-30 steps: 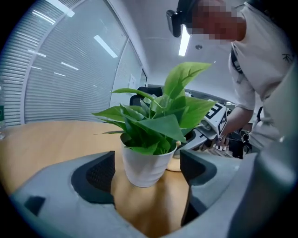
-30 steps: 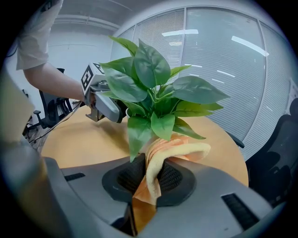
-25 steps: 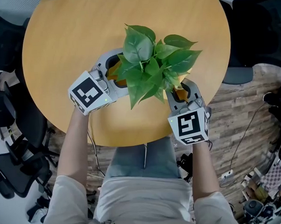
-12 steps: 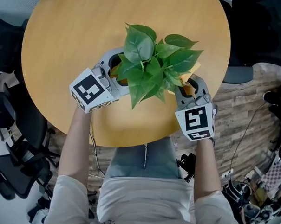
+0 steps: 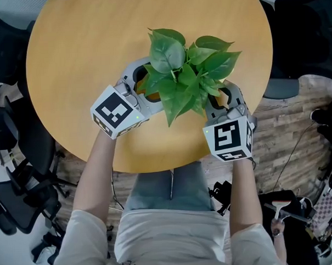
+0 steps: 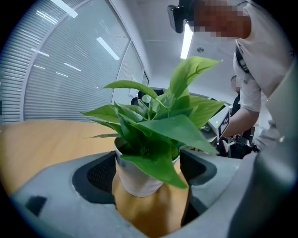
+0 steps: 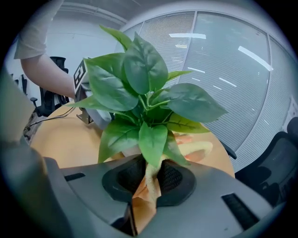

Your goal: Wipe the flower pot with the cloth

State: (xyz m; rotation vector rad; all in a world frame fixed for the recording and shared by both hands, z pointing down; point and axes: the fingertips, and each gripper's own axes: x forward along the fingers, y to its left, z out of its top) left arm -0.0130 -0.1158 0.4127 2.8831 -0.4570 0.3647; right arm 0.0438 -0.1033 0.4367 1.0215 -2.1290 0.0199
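Upright white flower pot point(image 6: 135, 179), orange cloth point(image 7: 145, 201)

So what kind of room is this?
Probably an office: a round wooden table, black swivel chairs beside it, and glass walls with blinds.

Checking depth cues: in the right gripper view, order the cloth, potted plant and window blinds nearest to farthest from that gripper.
1. cloth, in the jaws.
2. potted plant, just beyond, centre.
3. window blinds, far behind, right.
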